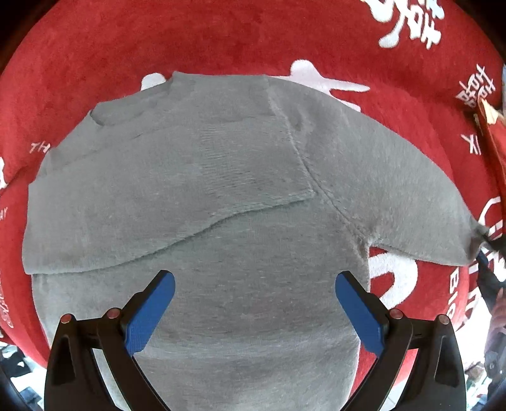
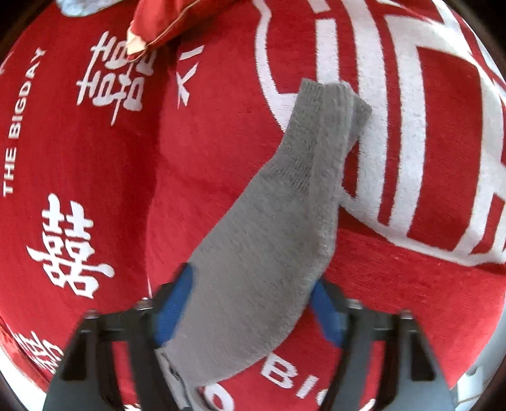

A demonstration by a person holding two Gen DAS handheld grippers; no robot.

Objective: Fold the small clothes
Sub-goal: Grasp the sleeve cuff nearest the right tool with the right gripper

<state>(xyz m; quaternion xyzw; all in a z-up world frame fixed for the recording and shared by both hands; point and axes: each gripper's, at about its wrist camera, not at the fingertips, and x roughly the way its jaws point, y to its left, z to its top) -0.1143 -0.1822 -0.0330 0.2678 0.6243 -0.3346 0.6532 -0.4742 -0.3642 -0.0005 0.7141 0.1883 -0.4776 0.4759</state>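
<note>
Grey fleecy sweater [image 1: 202, 177] lies flat mid-blanket [image 1: 221, 38], one sleeve folded over its body, the other sleeve [image 2: 268, 240] stretched out over red plush blanket with white "THE BIGDAY" lettering. Left gripper [image 1: 254, 311] spread, hovering above the body; right gripper [image 2: 253, 313] pinching the sleeve. Red satin cushion [image 2: 164, 22] sits near blanket's far edge

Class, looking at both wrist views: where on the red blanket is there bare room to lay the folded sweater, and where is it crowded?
Bare red blanket lies left of the grey sleeve, bordered by white lettering. Another free strip runs beyond the sweater's collar edge. Crowded: near the red cushion, and under the right gripper.
</note>
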